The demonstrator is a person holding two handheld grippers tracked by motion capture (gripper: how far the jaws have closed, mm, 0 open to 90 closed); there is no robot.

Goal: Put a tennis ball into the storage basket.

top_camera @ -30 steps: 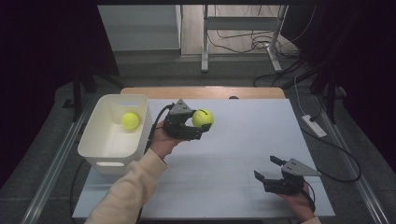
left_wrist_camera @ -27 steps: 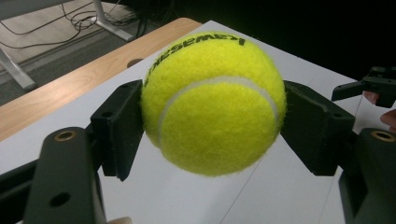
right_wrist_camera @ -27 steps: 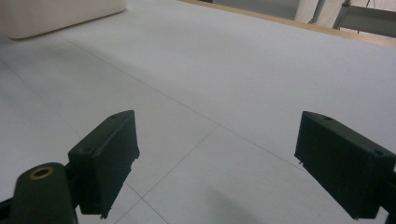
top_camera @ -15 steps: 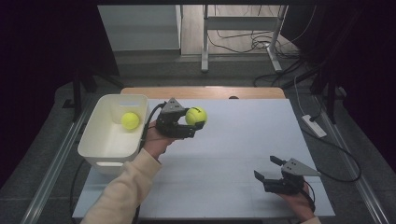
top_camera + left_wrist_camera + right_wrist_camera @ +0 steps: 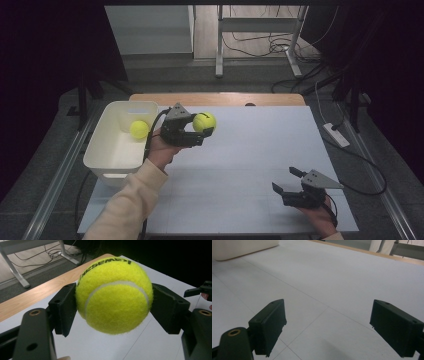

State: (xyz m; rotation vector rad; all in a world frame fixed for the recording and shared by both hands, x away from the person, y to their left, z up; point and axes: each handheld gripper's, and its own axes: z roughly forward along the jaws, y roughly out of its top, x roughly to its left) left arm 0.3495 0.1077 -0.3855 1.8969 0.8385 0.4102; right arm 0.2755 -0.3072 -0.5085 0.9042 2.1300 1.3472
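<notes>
Tennis balls: two.
Held ball (image 5: 204,121): clamped in left gripper (image 5: 197,131) fingers, above bench (image 5: 260,150).
Second ball (image 5: 139,129): inside white bin (image 5: 111,159).
Right gripper (image 5: 286,183): fingers spread, empty, near bench's front edge.

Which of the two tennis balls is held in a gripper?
The tennis ball clamped in the left gripper, right of the white bin. The other ball lies inside that bin.
</notes>
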